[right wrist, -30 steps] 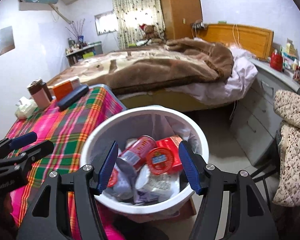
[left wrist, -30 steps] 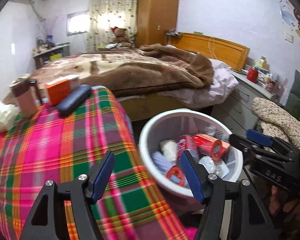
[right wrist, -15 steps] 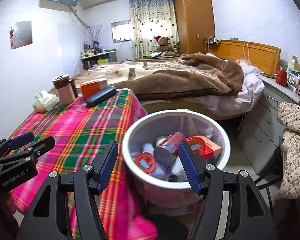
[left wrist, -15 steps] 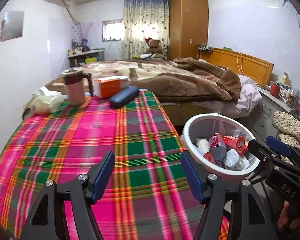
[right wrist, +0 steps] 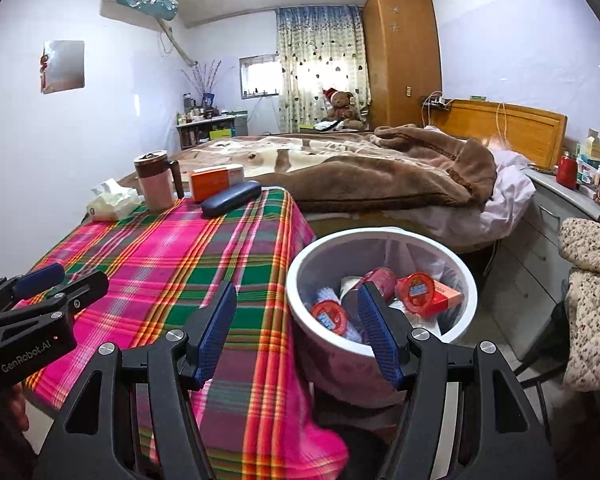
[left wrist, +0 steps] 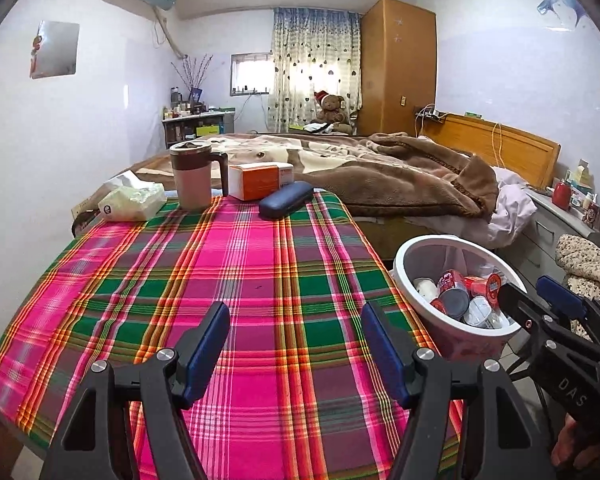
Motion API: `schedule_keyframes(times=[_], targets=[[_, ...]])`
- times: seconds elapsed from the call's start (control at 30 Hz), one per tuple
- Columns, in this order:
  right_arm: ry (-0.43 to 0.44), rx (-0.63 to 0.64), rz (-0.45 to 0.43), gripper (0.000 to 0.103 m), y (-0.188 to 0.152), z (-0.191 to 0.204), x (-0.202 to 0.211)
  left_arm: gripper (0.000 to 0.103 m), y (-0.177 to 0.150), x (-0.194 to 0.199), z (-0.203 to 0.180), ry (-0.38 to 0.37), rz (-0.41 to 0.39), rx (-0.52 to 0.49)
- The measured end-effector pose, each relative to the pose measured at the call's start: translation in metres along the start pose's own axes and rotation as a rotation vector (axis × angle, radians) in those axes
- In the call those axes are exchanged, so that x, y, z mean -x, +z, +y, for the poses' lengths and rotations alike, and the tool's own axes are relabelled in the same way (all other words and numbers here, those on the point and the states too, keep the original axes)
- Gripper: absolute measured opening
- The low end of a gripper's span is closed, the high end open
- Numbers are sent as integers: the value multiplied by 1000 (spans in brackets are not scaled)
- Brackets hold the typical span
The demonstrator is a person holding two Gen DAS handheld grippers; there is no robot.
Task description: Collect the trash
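A white trash bin (right wrist: pixel 296 268) stands on the floor right of the table; it also shows in the left wrist view (left wrist: pixel 404 256). It holds red cans (right wrist: pixel 328 316), a red box (right wrist: pixel 444 296) and white wrappers. My left gripper (left wrist: pixel 296 344) is open and empty above the plaid tablecloth (left wrist: pixel 240 272). My right gripper (right wrist: pixel 296 328) is open and empty, between the table's right edge and the bin. Each gripper shows in the other view, the right (left wrist: pixel 540 300) and the left (right wrist: pixel 60 280).
At the table's far end stand a tissue pack (left wrist: pixel 132 202), a lidded mug (left wrist: pixel 192 176), an orange box (left wrist: pixel 260 180) and a dark blue case (left wrist: pixel 286 199). A bed with a brown blanket (left wrist: pixel 380 168) lies behind. A grey dresser (right wrist: pixel 540 232) is at right.
Both grippers have pulled back and up from over the bin. The left one has swung left, over the table. Both stay open and empty.
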State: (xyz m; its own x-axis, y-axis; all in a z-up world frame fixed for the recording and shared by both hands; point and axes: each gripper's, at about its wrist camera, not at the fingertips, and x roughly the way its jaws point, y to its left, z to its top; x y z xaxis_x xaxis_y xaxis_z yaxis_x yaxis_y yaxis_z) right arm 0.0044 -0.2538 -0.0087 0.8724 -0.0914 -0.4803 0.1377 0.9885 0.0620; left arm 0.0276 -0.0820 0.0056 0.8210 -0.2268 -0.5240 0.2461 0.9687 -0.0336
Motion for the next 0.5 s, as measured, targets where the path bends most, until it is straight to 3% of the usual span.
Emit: schedule_keyframes(times=[0.5], targets=[[3, 1, -1, 64, -2, 6, 4, 68, -2, 4, 3, -14, -1, 18]])
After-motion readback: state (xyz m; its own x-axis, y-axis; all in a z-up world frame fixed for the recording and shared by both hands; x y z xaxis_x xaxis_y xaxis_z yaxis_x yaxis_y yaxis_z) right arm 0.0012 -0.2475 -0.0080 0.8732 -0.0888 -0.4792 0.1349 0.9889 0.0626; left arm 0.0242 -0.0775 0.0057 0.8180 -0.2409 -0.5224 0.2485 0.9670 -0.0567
